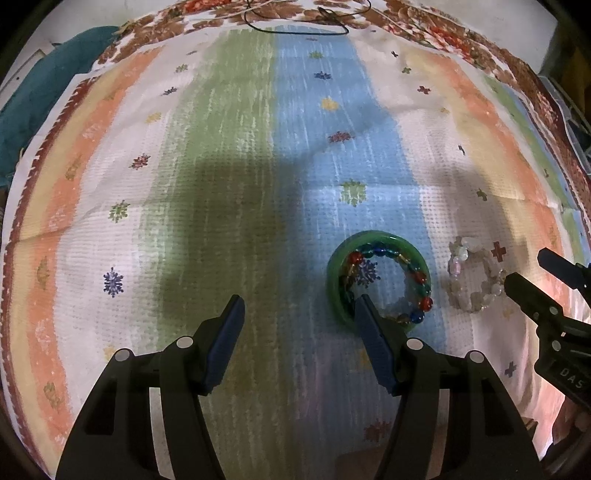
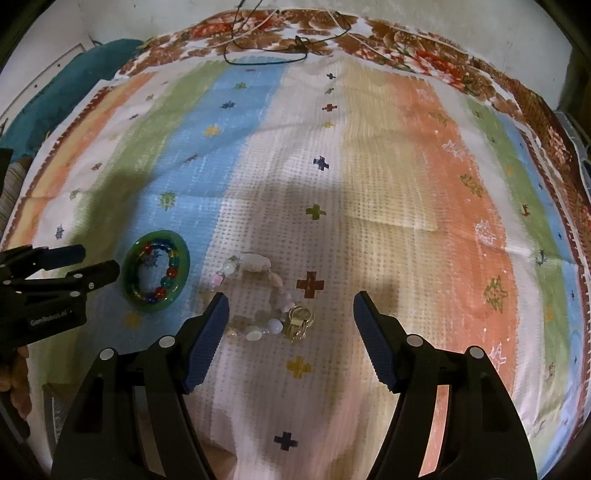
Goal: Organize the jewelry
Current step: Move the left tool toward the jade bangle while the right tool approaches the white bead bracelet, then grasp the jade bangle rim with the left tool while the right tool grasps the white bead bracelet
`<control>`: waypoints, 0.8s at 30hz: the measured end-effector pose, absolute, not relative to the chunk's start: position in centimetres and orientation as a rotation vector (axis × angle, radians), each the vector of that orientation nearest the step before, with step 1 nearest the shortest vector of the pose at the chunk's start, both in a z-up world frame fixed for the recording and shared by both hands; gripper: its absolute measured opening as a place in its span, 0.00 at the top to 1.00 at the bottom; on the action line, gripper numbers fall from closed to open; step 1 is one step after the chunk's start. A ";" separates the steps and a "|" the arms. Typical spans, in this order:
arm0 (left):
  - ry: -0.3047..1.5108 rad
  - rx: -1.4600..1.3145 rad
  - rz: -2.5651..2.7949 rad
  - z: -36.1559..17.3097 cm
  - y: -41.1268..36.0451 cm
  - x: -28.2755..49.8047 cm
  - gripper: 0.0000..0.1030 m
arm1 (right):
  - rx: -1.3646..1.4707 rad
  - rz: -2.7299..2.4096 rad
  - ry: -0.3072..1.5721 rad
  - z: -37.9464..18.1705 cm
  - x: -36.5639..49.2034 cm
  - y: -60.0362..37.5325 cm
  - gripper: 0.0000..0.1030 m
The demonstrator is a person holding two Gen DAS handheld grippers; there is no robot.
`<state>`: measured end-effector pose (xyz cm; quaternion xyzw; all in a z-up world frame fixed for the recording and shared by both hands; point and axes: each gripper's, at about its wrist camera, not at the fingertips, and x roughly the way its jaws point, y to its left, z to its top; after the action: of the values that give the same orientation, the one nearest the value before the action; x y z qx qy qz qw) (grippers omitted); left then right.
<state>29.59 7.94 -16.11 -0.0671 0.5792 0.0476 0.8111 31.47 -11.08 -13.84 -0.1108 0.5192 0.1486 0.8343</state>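
Note:
A green bangle (image 1: 376,235) lies flat on the blue stripe of the cloth, with a bracelet of red, blue and green beads (image 1: 421,281) coiled inside it. My left gripper (image 1: 300,304) hangs open just to the left of it. Its right finger (image 1: 373,332) overlaps the bangle's near rim in this view, and nothing is between the fingers. A pale bead bracelet (image 2: 255,263) with a gold clasp (image 2: 301,319) lies on the white stripe. My right gripper (image 2: 291,299) is open above it, its left finger (image 2: 207,332) by the near beads. The bangle (image 2: 159,234) shows at left.
A striped woven cloth (image 1: 229,155) covers a floral sheet (image 2: 424,51). A black cord (image 1: 295,31) lies at the far edge and teal fabric (image 1: 33,99) at the far left. Each gripper shows in the other's view: the right one (image 1: 532,275), the left one (image 2: 96,264).

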 end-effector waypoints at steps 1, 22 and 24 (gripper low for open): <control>1.240 -0.137 0.102 -16.3 7.9 29.7 0.39 | -0.241 0.316 1.102 -14.0 31.6 -11.0 0.32; 1.255 -0.139 0.099 -18.2 10.0 30.1 0.40 | -0.322 0.279 1.137 -16.9 33.8 -10.0 0.33; 1.259 -0.092 0.109 -18.3 9.7 30.1 0.41 | -0.326 0.280 1.137 -17.0 33.7 -10.0 0.37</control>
<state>30.12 9.66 -18.28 -0.0432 0.5880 0.0510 0.8061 33.72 -10.04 -17.00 -0.1530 0.5343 0.1315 0.8209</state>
